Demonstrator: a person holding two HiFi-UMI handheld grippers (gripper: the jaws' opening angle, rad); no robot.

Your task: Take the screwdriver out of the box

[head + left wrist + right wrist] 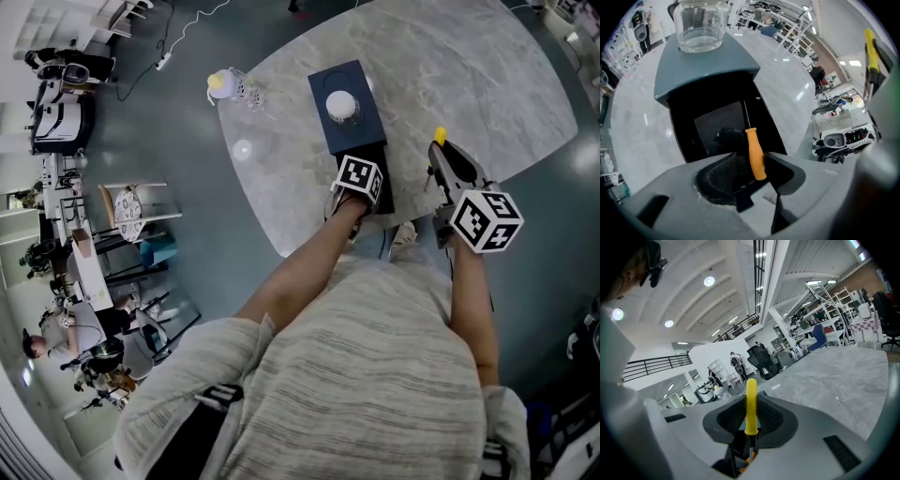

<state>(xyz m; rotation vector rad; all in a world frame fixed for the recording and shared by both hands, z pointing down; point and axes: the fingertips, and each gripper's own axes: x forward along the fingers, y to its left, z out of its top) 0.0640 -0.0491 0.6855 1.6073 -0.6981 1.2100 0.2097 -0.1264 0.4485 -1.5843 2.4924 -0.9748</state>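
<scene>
A dark blue box point(349, 112) lies on the marble table point(450, 75), its lid slid back from the black tray point(719, 124). An orange-handled screwdriver point(755, 152) stands in the tray, its shaft pointing away into the box. My left gripper point(750, 165) points steeply down over the tray with its jaws wide open around the handle; the handle rests against the right-hand jaw, the other pad point(719, 174) is apart. In the head view the left gripper point(364, 192) hangs over the box's near end. My right gripper point(750, 411) is shut on a yellow-handled screwdriver point(751, 399), held right of the box point(439, 138).
A clear glass jar point(699, 26) stands on the box's lid point(705, 70). A small bottle with a yellow cap point(223, 84) sits at the table's left edge. The table's near edge point(281, 246) runs just before the person's arms. Shelves and chairs fill the room beyond.
</scene>
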